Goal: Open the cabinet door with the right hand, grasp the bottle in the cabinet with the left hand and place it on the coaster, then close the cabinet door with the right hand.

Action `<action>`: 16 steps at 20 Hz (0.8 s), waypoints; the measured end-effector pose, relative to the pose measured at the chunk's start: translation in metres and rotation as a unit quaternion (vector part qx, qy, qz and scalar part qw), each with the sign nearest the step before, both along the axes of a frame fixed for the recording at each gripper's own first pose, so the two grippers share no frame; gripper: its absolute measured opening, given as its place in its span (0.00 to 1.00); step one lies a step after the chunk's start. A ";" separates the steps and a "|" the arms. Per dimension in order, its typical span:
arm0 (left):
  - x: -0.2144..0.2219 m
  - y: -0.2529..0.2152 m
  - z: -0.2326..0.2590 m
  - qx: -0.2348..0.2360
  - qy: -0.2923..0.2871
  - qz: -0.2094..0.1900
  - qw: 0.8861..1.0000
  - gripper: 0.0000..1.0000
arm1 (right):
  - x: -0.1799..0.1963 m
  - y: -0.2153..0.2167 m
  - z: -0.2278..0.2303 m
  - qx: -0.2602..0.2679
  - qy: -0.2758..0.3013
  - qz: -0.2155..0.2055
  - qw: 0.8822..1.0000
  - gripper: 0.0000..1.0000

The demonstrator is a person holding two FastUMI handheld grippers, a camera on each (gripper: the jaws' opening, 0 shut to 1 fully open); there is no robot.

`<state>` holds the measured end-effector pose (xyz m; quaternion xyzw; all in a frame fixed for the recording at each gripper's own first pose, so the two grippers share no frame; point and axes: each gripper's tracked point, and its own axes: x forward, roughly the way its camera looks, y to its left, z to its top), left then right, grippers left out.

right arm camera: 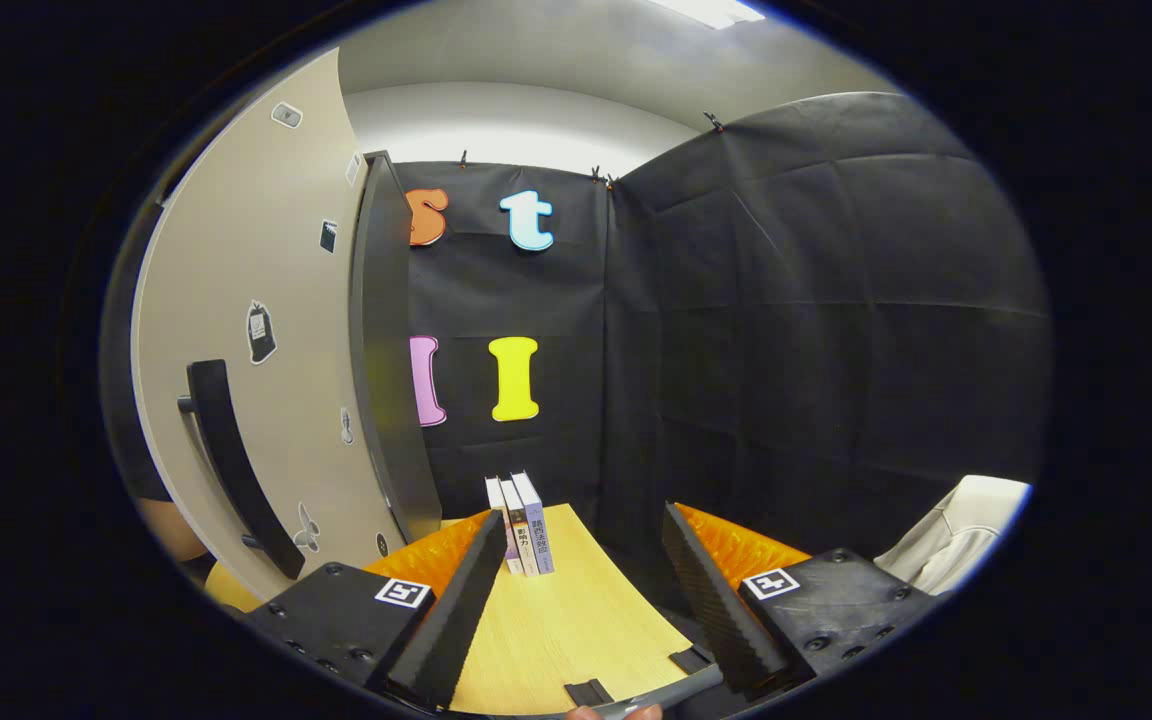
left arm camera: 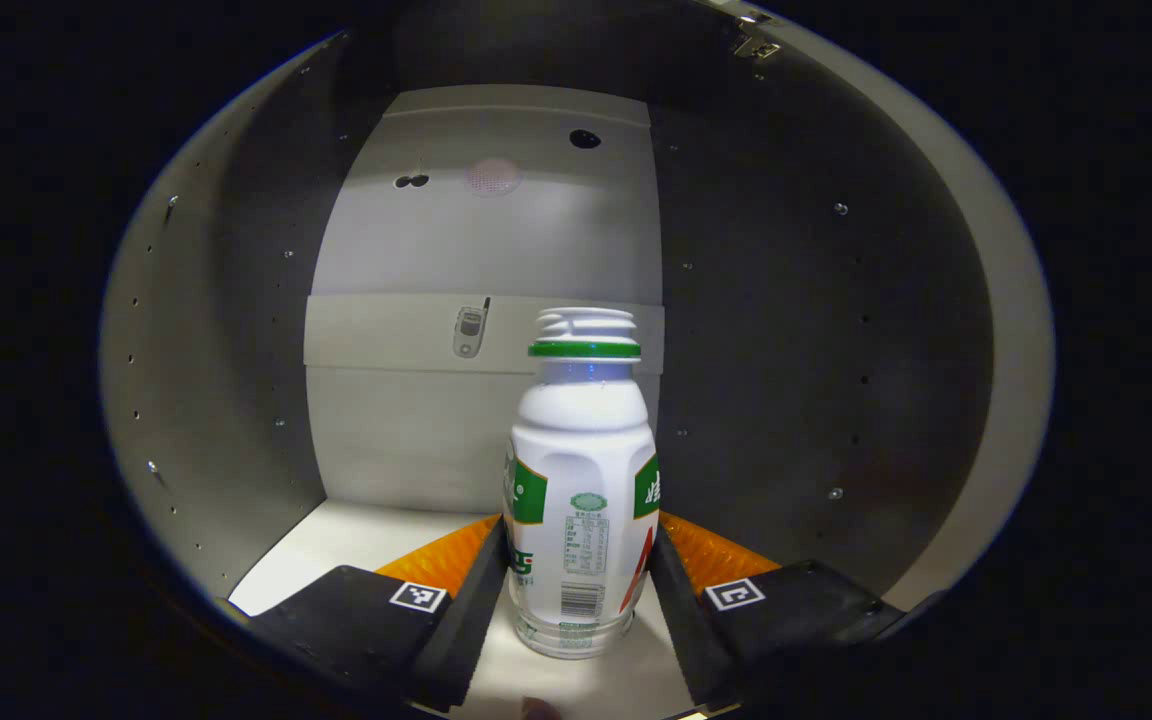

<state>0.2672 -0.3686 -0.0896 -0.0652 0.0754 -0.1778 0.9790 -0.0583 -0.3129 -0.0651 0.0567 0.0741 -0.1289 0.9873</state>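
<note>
L tool (left arm camera: 581,590) maybe closed; R tool (right arm camera: 576,600) open.

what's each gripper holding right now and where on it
Left gripper grips the bottle at its lower body, a finger on each side. Right gripper is open, holding nothing.

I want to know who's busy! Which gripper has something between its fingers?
The left gripper: the bottle stands between its fingers. The right gripper is open with nothing between.

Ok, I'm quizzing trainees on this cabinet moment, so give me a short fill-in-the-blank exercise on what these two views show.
1. The bottle stands upright inside the ____.
2. The left gripper has one finger on each side of the ____.
3. The right gripper holds nothing; its fingers are ____.
4. On the yellow table three ____ stand upright.

Missing words: cabinet; bottle; open; books
</note>
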 end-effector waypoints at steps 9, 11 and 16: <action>-0.080 0.088 0.046 0.002 -0.034 0.003 0.999 0.77 | -0.006 0.023 0.032 -0.026 -0.055 -0.015 0.998 0.98; -0.101 0.118 0.050 0.005 -0.040 0.011 0.999 0.77 | -0.007 0.030 0.032 -0.029 -0.058 -0.015 0.998 0.98; -0.158 0.194 0.047 0.007 -0.056 0.039 0.998 0.77 | -0.019 0.042 0.059 -0.039 -0.098 -0.034 0.994 0.98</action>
